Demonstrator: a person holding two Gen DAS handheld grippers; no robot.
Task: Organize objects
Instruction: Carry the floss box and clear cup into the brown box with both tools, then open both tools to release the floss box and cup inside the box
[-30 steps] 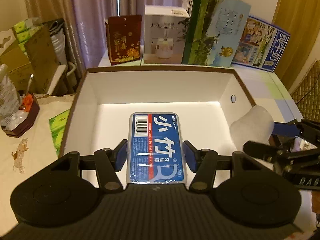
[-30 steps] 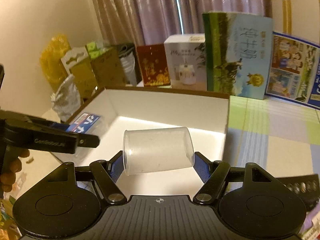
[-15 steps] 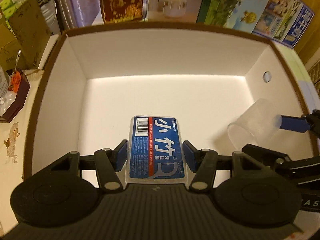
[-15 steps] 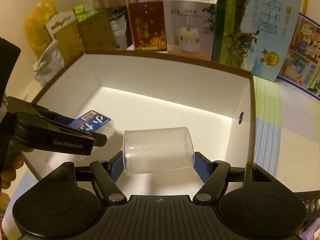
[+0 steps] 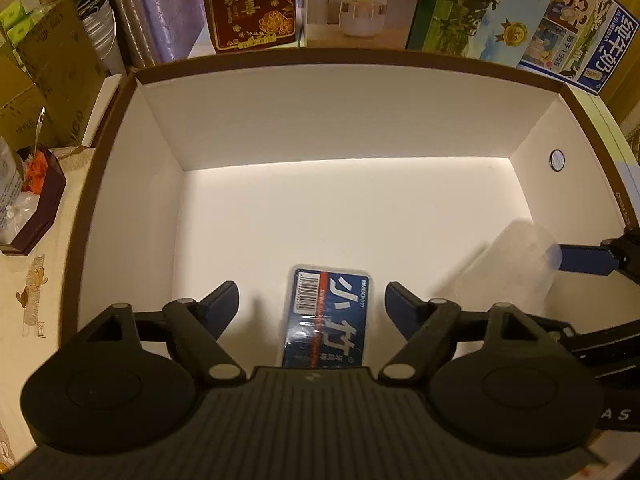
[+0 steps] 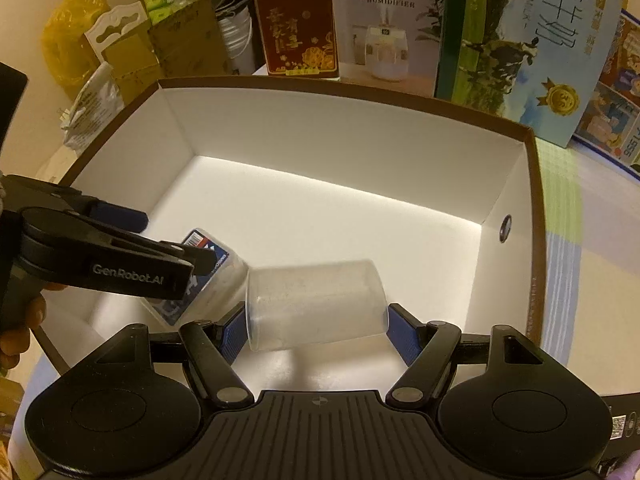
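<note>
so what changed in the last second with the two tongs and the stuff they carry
The left tongs opened and let go of the blue floss pick case, which now sits inside the white box. Both tongs moved down into the box. The right tongs stay clamped on the clear plastic cup, held sideways.

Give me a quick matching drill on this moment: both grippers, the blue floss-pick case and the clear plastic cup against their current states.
Column 1:
1. left gripper
2. right gripper
3. blue plastic floss-pick case
4. clear plastic cup

Column 2:
A. clamped on its side between blue pads
B. jaws spread, gripping nothing
C. shut on a transparent item
D. free between open fingers, inside the white cardboard box

Pairs: 1-B, 2-C, 3-D, 4-A
</note>
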